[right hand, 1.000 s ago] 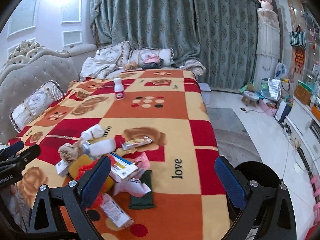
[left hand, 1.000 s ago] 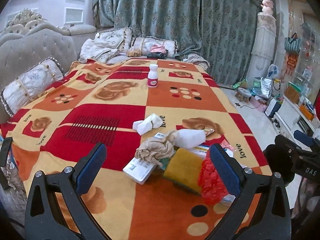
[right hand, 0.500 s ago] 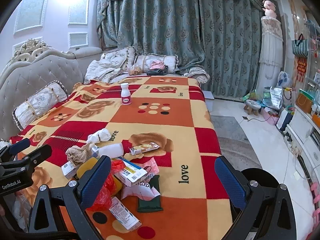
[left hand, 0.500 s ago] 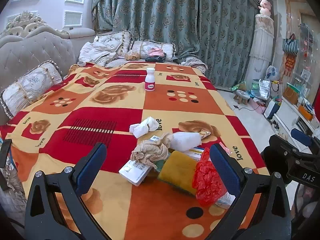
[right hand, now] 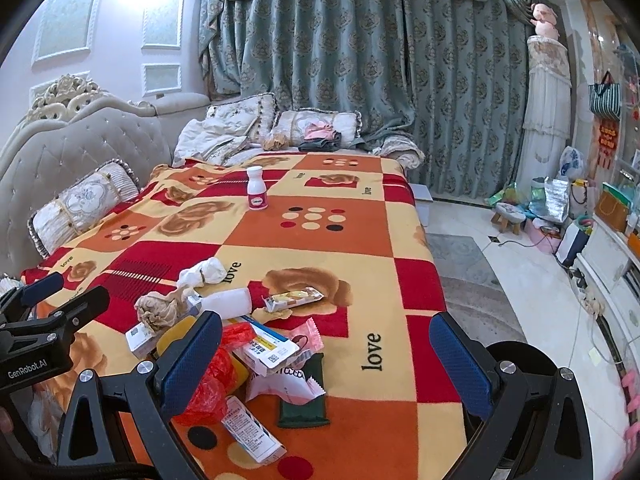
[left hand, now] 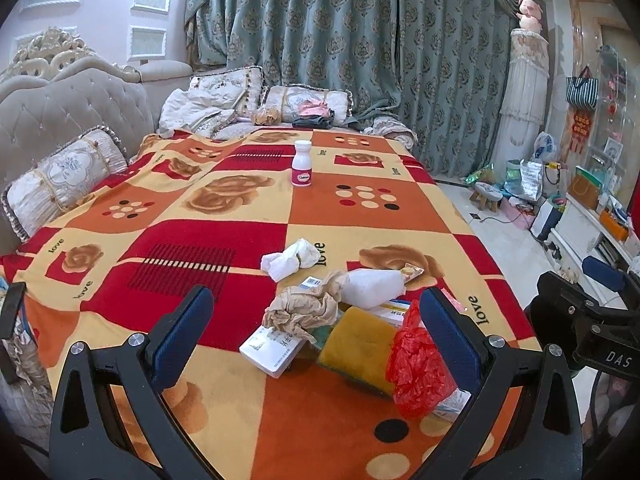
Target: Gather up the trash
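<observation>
Both tools are raised above the near end of the bed (left hand: 224, 240), and nothing has been collected yet; judge this as the approach step, before the first pick

1. Blanket (right hand: 328, 240): the checked cover fills the view ahead of both tools. All the trash lies on it

2. Trash pile (left hand: 352, 320): it sits just ahead of your left gripper (left hand: 316, 332), between its fingers and toward the right one. From your right gripper (right hand: 326, 356) it lies ahead and to the left, beside the left finger

3. Left gripper: jaws spread wide, holding nothing. Right gripper: jaws spread wide, holding nothing

4. Items in the pile, large to small:
- yellow sponge (left hand: 360, 354), nearest the left gripper
- red plastic bag (left hand: 416, 376), touching the sponge on its right
- white bottle (left hand: 372, 286) lying on its side behind the sponge
- crumpled brown paper (left hand: 304, 312), resting on a white box (left hand: 272, 350)
- white tissue (left hand: 290, 260), slightly apart, farther ahead
- snack wrapper (right hand: 294, 296) and dark green packet (right hand: 304, 404), ahead of the right gripper

5. Next move, as a judgement: lower one tool onto a single loose item at the pile's edge. Items overlap, so a deep grasp may drag neighbours

6. Other things: an upright white bottle with a pink label (left hand: 302, 164) stands well ahead, apart from the pile. No bin can be identified with certainty in either view
</observation>
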Demonstrator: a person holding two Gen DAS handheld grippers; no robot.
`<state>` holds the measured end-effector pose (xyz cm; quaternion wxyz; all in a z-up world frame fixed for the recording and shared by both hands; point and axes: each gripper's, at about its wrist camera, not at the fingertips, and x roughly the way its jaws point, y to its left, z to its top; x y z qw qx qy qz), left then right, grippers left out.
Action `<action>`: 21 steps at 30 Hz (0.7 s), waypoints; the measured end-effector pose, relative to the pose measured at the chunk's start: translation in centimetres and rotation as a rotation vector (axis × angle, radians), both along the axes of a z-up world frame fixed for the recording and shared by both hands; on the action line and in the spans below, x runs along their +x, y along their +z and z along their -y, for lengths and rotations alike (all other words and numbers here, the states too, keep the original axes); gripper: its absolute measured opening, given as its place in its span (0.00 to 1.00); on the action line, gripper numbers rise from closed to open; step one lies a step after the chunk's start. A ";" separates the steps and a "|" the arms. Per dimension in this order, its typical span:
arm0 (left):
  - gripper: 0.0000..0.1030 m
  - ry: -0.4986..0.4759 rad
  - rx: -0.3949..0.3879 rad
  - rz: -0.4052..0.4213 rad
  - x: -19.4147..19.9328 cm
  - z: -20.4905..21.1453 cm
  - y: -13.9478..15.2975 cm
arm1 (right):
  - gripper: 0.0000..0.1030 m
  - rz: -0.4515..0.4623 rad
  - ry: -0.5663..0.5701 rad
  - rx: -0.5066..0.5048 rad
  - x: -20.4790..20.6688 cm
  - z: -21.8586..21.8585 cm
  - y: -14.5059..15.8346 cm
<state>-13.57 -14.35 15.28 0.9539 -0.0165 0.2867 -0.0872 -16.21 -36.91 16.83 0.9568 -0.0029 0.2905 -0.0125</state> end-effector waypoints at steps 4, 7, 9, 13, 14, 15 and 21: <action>0.99 0.004 0.008 0.007 0.2 -0.1 0.2 | 1.00 0.011 0.002 0.010 -0.1 0.1 0.2; 0.99 0.008 0.009 0.006 0.4 -0.2 0.3 | 1.00 0.011 0.005 0.015 -0.1 0.1 0.3; 0.99 0.009 0.009 0.006 0.5 -0.2 0.3 | 1.00 0.007 0.008 0.018 0.0 0.2 0.2; 0.99 0.008 0.012 0.006 0.5 -0.2 0.2 | 1.00 0.006 0.008 0.025 0.1 0.3 0.3; 0.99 0.009 0.012 0.007 0.5 -0.2 0.2 | 1.00 0.006 0.009 0.025 0.1 0.3 0.2; 0.99 0.009 0.011 0.007 0.5 -0.2 0.2 | 1.00 0.006 0.008 0.024 0.1 0.3 0.2; 0.99 0.009 0.012 0.008 0.5 -0.2 0.1 | 1.00 0.002 0.015 0.021 0.1 0.2 0.2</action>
